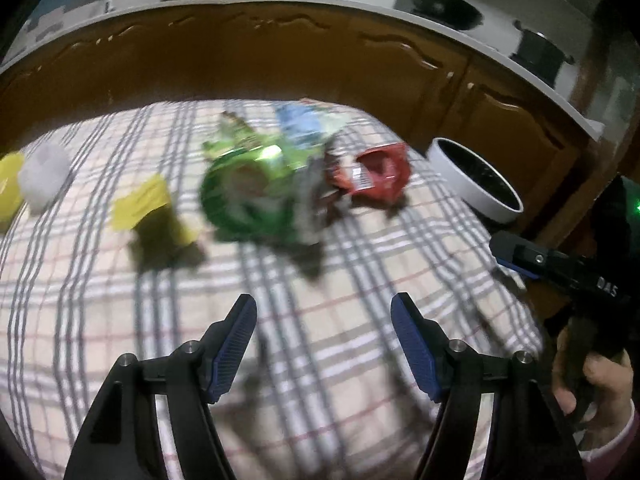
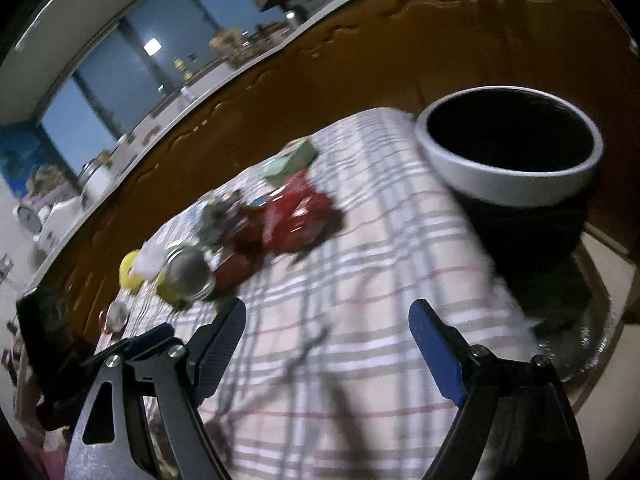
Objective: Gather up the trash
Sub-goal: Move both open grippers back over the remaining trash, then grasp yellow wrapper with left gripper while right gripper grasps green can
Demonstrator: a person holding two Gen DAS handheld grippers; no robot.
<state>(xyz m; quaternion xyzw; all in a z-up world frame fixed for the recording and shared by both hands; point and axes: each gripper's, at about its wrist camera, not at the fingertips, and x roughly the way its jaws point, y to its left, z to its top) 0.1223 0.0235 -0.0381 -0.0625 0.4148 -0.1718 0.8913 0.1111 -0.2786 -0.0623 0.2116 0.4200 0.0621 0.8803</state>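
Trash lies on a plaid tablecloth (image 1: 340,320): a green wrapper (image 1: 248,192), a red wrapper (image 1: 380,172), a yellow wrapper (image 1: 140,204), a blue-white packet (image 1: 300,120) and a white crumpled wad (image 1: 42,176). My left gripper (image 1: 324,304) is open and empty, above the cloth in front of the pile. My right gripper (image 2: 328,312) is open and empty; it shows at the right of the left wrist view (image 1: 520,256). The red wrapper (image 2: 296,216) lies ahead of it. A white bin with black liner (image 2: 508,152) stands off the table's right end (image 1: 476,180).
Brown wooden cabinets (image 1: 280,60) with a white counter run behind the table. Black pans (image 1: 448,8) sit on the counter. A metal can (image 2: 188,276) lies at the pile's left end, and a yellow object (image 1: 8,188) lies at the table's left edge.
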